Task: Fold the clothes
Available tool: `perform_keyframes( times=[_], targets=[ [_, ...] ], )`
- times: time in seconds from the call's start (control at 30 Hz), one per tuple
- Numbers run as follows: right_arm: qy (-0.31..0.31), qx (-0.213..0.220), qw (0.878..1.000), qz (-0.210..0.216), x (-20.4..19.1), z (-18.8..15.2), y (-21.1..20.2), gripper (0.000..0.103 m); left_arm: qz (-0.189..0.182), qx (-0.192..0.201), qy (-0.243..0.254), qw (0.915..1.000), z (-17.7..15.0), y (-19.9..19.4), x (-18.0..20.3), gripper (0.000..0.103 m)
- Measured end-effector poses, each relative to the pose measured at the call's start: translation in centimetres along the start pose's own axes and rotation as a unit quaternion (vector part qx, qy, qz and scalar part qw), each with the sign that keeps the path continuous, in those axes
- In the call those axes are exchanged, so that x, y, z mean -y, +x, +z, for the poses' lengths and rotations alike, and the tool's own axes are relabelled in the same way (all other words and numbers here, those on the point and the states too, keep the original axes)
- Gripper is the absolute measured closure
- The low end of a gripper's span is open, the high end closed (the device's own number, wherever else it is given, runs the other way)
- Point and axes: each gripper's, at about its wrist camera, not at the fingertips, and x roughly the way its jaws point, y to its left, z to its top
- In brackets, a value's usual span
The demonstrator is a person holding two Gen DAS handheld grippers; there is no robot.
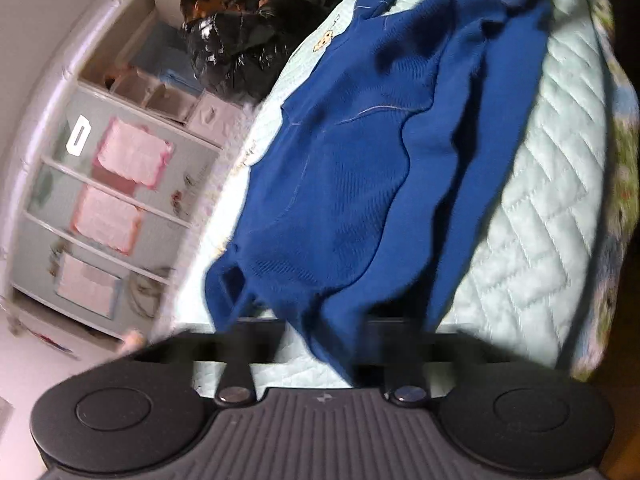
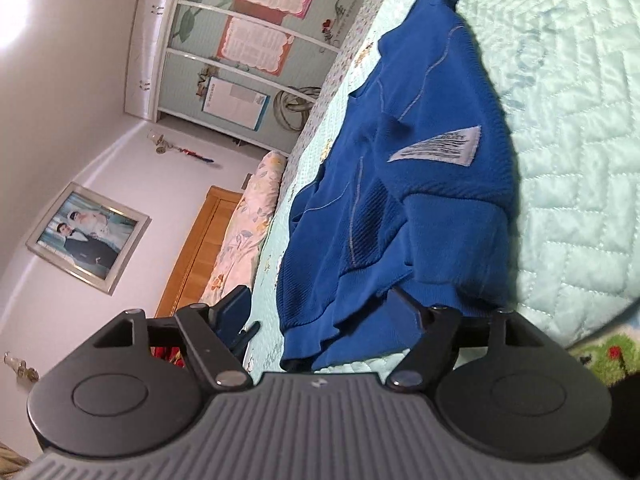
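Left gripper (image 1: 320,344) — blurred; cloth drapes across its fingers, grip cannot be judged. Blue knitted sweater (image 1: 360,168) lies rumpled on the pale quilted bedspread (image 1: 560,200). Right gripper (image 2: 328,320) — fingers spread wide around the ribbed hem (image 2: 320,320). Soft, limp, light; best taken at the hem.

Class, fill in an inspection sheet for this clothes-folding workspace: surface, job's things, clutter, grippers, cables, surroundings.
Surface: pale green quilted bedspread.
Job's things: blue garment spread out, care label showing.
Clutter: floral pillow at the bed's edge.
Grippers: left gripper blurred, state unclear; right gripper open around the garment's hem.
Cables: nothing seen.
Surroundings: wardrobe, framed photo, black bag.
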Motion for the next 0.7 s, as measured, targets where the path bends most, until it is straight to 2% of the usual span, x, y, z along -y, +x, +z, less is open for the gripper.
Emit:
perform_keyframes(
  times=[0.1,0.17,0.23,0.3,0.37,0.43,0.6,0.7],
  targets=[
    [0.003,0.005,1.0,-0.004,0.0,-0.3,-0.5,0.025,-0.008,0.006,-0.076,0.9971,0.2,-0.1,-1.9,0.101],
    [-0.001,0.009,1.0,-0.008,-0.1,-0.5,-1.0,0.025,-0.006,0.016,-0.139,0.9901,-0.4,-1.2,-3.7,0.101],
    [0.0,0.016,1.0,-0.015,0.0,-0.6,-1.7,0.025,-0.013,0.019,-0.211,0.9772,-1.4,-2.3,-5.8,0.101],
    [0.006,0.024,0.999,-0.02,0.3,-0.7,-2.2,0.025,-0.02,0.005,-0.28,0.9599,-3.1,-2.8,-7.4,0.101],
    [0.016,0.032,0.999,-0.022,0.8,-0.9,-2.5,0.025,-0.019,-0.02,-0.316,0.9484,-5.1,-2.7,-7.9,0.101],
    [0.016,0.03,0.999,-0.025,0.9,-1.1,-2.3,0.025,-0.054,-0.052,-0.333,0.94,-6.6,-1.6,-7.6,0.1],
    [-0.024,0.022,0.998,-0.051,-0.4,-1.2,-2.0,0.025,-0.053,-0.058,-0.301,0.9505,-6.2,-1.1,-6.1,0.099],
    [-0.029,0.023,0.998,-0.042,-0.8,-1.0,-3.0,0.024,-0.053,-0.061,-0.288,0.9543,-6.1,-0.8,-5.6,0.098]
  ],
)
